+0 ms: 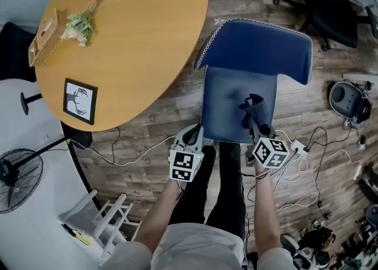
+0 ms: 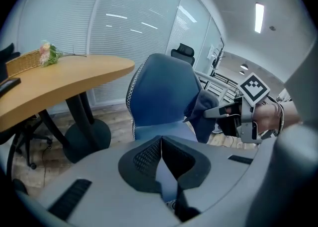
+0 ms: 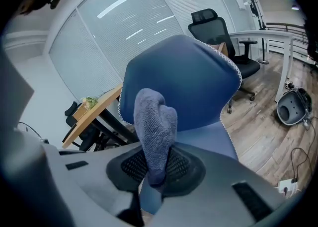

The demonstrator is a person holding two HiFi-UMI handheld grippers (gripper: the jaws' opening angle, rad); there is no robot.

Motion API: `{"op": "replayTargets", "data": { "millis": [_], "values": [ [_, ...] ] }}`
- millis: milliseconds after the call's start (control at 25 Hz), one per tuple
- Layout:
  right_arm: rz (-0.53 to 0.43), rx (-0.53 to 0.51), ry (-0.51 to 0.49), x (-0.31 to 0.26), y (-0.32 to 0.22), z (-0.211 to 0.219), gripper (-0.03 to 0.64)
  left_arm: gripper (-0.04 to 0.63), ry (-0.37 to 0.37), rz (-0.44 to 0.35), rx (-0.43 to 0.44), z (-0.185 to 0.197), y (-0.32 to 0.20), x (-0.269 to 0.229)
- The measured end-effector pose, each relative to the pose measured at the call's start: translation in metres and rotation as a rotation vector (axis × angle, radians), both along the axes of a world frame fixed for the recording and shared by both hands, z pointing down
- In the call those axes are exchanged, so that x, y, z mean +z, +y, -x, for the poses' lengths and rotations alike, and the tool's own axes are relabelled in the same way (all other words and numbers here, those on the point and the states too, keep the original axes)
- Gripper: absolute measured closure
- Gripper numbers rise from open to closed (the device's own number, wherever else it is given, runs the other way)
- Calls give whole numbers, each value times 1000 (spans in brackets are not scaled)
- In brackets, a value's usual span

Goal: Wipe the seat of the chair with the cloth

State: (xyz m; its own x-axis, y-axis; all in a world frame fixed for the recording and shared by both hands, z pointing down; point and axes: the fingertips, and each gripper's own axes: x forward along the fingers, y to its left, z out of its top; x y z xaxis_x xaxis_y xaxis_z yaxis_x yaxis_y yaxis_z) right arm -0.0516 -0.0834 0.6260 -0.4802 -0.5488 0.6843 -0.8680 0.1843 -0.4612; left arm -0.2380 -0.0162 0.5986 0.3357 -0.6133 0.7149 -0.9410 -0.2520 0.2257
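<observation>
Plank floor (image 1: 147, 139) beside a round wooden surface (image 1: 147, 38): a blue chair (image 1: 260, 44) stands with the right claw (image 1: 253, 122) clamped on a bunched grey-blue cloth (image 1: 253, 103), held over the seat (image 1: 227, 103). The left claw (image 1: 192, 136), pressed together and empty, hovers near the seat's front edge.

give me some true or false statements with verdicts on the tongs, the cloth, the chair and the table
1. The right tongs grip the cloth. True.
2. The left tongs are open around the chair's backrest. False: they are shut and empty, by the front corner of the seat.
3. The cloth is over the seat. True.
4. The round table is bare. False: flowers and a framed picture lie on it.
</observation>
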Motion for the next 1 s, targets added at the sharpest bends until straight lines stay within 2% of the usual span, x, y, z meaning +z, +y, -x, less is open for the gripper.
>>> {"op": "replayTargets", "data": {
  "millis": [240,400,600,720,800,920,1000],
  "values": [
    [16,-65,-28,39,-14,40,557,568,14,4,0,-2,-21,32],
    [65,-97,-93,66,-20,78,557,568,16,21,-4,-1,-32,52],
    [140,-227,-183,95,-23,140,557,568,15,35,-2,2,-38,59],
    [194,-394,-239,115,-22,179,557,568,-3,37,1,5,-39,55],
    [226,-459,-202,139,-26,193,557,568,-14,38,19,10,-35,48],
    [297,-371,-117,182,-36,191,557,568,-30,52,38,25,-20,38],
    [339,-343,-18,208,-40,176,557,568,-33,65,33,31,-10,38]
  ]
}}
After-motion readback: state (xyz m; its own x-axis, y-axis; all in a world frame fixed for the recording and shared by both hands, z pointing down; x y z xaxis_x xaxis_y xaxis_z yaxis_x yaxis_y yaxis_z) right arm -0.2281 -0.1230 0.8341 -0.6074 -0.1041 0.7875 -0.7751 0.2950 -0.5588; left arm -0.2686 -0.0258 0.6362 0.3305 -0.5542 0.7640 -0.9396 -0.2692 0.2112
